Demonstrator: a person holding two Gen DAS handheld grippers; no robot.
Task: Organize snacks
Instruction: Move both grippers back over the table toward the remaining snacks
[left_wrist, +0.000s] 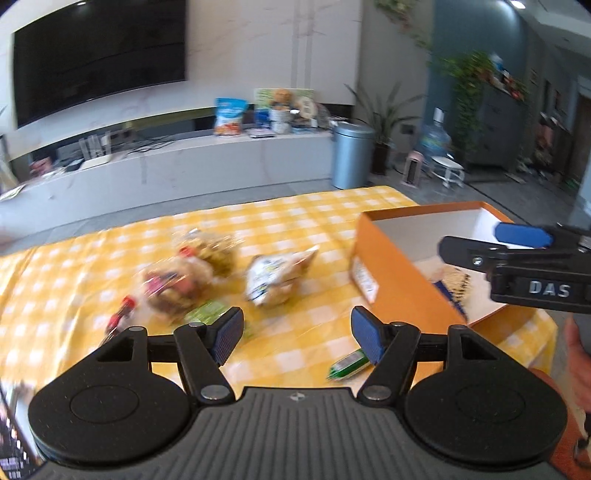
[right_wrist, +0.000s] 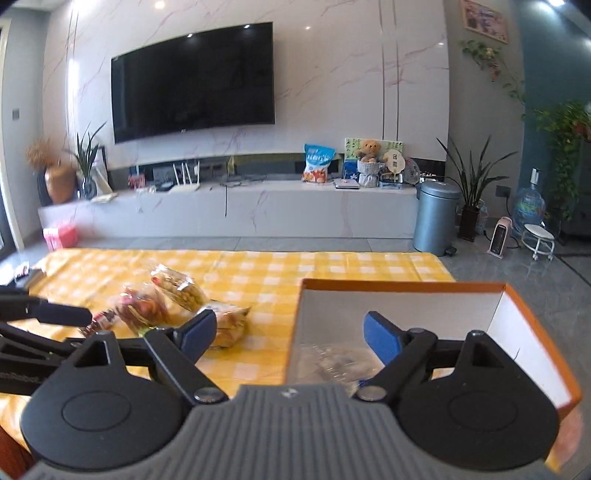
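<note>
Left claw (left_wrist: 297, 338) open, jaws wide, nothing between the blue pads, hovering over the table (left_wrist: 314, 221) with its yellow check cloth. Ahead-left of it: blurred clear snack bags (left_wrist: 184, 275), red-tipped bits (left_wrist: 123, 312) at their left edge, a green packet (left_wrist: 207, 312) just beyond the left pad. Straight ahead of the claw: a pale snack bag (left_wrist: 275, 275). Just inside the right pad: a small green packet (left_wrist: 349, 364) flat on the cloth. Ahead-right: orange box (left_wrist: 402, 288), open top, white inside, some packets on its floor. Right claw (right_wrist: 290, 336) open too, empty, poised at the box's near-left corner; its right pad hangs over the box interior, clear wrappers (right_wrist: 332, 363) below it. Left of this claw: the same snack pile on the cloth, outside the box.
</note>
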